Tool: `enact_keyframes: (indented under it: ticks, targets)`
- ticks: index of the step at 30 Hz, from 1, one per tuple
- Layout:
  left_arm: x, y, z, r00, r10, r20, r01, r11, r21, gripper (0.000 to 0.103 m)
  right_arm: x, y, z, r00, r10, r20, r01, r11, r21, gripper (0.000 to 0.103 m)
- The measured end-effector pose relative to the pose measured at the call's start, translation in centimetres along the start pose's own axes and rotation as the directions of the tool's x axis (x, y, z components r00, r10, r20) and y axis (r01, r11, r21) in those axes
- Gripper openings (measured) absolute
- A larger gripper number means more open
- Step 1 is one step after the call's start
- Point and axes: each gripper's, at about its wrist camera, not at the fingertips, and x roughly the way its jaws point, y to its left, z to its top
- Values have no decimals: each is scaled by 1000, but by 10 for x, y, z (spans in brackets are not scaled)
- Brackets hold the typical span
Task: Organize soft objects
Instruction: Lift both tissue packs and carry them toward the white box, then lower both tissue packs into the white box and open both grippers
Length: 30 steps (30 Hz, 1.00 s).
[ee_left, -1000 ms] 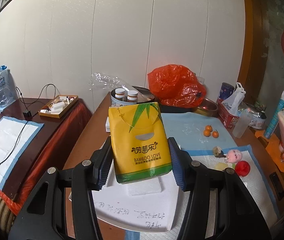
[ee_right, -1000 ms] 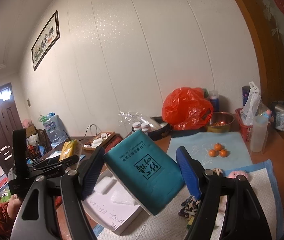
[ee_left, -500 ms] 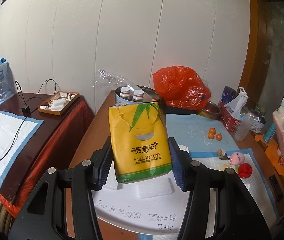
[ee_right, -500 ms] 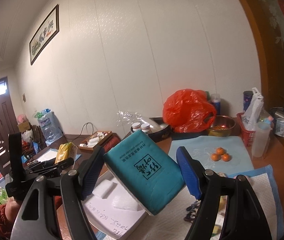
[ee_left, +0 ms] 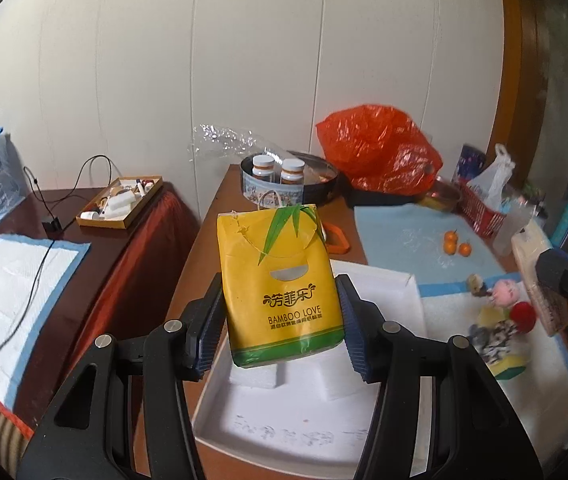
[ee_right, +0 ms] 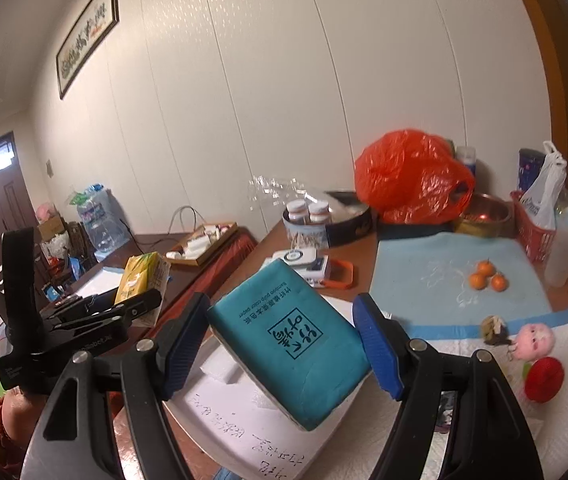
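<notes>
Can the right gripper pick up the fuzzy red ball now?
Probably not yet: the right gripper is already full, shut on the teal tissue pack. The red ball sits uncovered on the white pad.

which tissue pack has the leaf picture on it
The yellow tissue pack in the left gripper: green bamboo leaves across its top. The teal tissue pack in the right gripper shows only printed text.

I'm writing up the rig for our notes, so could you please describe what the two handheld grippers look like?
Both are matte black plastic frames with triangular cut-outs and silver pivot bolts. The left gripper has fingers faced with dark navy ribbed pads; the right gripper has brighter blue ribbed pads. From the right wrist view, the left one carries faint white lettering, unreadable. No cables show.
</notes>
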Motion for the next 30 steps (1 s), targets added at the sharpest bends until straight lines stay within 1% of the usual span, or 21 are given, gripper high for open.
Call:
enact_keyframes:
  ticks: [3, 6, 9, 11, 14, 16, 20, 23, 27, 30]
  targets:
    - [31, -3, 11, 999, 1, -43, 1, 999, 52, 53, 18, 3, -1, 999, -26, -29, 25, 1000, -14, 74]
    - [49, -4, 23, 998, -9, -62, 14, 997, 71, 53, 34, 4, 2, 997, -42, -57, 42, 999, 5, 74]
    - [60, -6, 26, 997, -20, -71, 25, 997, 78, 53, 51, 5, 4, 995, -52, -84, 55, 998, 34, 74]
    - [68, -5, 21, 996, -23, -84, 30, 997, 74, 53, 61, 6, 3, 993, -69, -95, 73, 997, 40, 74]
    - [89, -4, 7, 990, -32, -138, 41, 997, 62, 53, 74, 7, -3, 990, -84, -114, 90, 995, 51, 74]
    - [102, -4, 1, 986, -33, -165, 43, 997, 60, 53, 86, 6, -10, 986, -93, -140, 103, 993, 62, 74]
    - [122, -4, -2, 979, -32, -199, 45, 997, 63, 53, 107, 1, -16, 976, -108, -188, 125, 989, 83, 74]
    - [141, -3, -8, 969, -43, -244, 57, 997, 50, 53, 121, -3, -23, 968, -117, -223, 142, 985, 101, 75]
    - [162, -8, -18, 952, -55, -300, 74, 996, 55, 53, 138, -8, -32, 957, -125, -261, 160, 980, 117, 75]
    - [173, -11, -24, 944, -56, -325, 79, 995, 57, 53, 150, -12, -39, 950, -132, -284, 173, 977, 124, 75]
